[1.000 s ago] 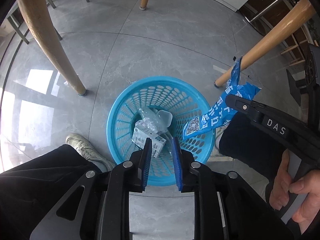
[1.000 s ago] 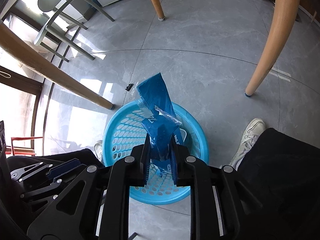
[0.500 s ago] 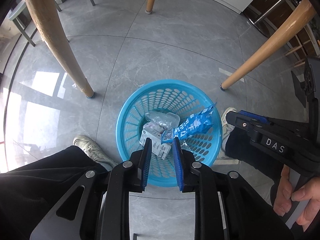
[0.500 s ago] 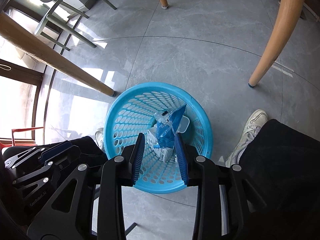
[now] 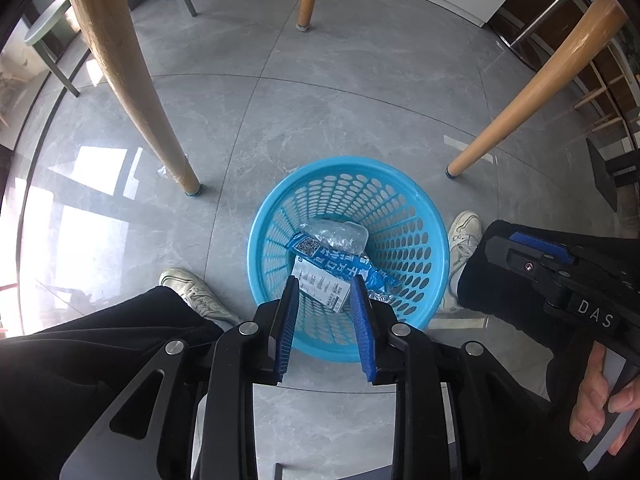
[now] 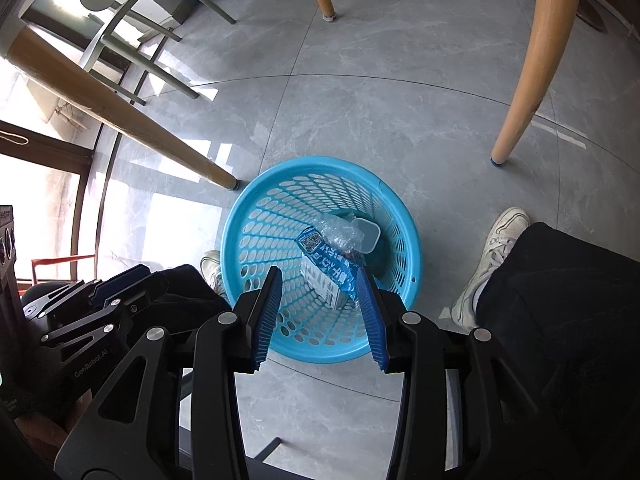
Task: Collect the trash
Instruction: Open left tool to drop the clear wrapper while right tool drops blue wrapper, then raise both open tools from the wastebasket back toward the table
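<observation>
Blue wrapper [image 5: 340, 263] now in basket [image 5: 416, 200], previously between right fingers [image 6: 370, 312].

A: Any lettering you can read here?

B: Yes. In the left wrist view, the right hand-held gripper [image 5: 532, 258] carries white capitals "DAS" on its black body. In the right wrist view, the left hand-held gripper [image 6: 116, 284] has "GenRobot.AI" printed along its black arm.

A: And in the basket?

B: The blue wrapper [image 5: 340, 262] bears a square QR code at one end and a row of white characters along it, too small to read. The white box [image 5: 320, 286] under it has fine print I cannot make out.
</observation>
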Action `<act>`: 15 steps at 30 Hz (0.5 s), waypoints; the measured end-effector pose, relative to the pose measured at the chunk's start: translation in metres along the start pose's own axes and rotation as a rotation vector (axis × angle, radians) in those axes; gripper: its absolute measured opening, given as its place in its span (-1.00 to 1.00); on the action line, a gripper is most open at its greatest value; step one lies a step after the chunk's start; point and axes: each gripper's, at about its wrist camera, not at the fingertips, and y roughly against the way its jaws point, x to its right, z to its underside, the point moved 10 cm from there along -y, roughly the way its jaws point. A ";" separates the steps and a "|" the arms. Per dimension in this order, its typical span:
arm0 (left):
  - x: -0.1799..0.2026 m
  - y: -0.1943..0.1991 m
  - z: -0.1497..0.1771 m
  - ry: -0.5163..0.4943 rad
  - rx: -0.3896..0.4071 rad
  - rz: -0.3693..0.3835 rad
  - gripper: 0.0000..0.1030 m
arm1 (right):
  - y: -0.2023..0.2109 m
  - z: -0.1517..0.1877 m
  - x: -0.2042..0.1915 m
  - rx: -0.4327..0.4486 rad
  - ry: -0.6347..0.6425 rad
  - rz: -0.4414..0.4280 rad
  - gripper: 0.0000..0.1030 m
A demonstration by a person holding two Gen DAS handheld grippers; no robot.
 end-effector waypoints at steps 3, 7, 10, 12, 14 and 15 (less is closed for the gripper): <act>-0.001 0.007 0.004 0.001 0.007 0.005 -0.43 | 0.010 0.007 -0.005 0.007 0.024 0.006 -0.17; -0.001 0.016 0.008 -0.011 0.019 -0.007 -0.34 | 0.022 0.015 -0.010 0.011 0.059 0.026 -0.07; -0.003 0.023 0.013 -0.019 0.021 -0.025 -0.31 | 0.031 0.021 -0.015 0.018 0.091 0.044 -0.06; -0.004 0.030 0.016 -0.014 0.029 -0.020 -0.25 | 0.039 0.025 -0.018 0.024 0.112 0.053 -0.04; -0.007 0.041 0.019 -0.007 0.048 -0.011 -0.21 | 0.049 0.028 -0.021 0.044 0.136 0.069 0.02; -0.007 0.046 0.019 -0.005 0.061 -0.008 -0.17 | 0.056 0.030 -0.023 0.059 0.154 0.084 0.05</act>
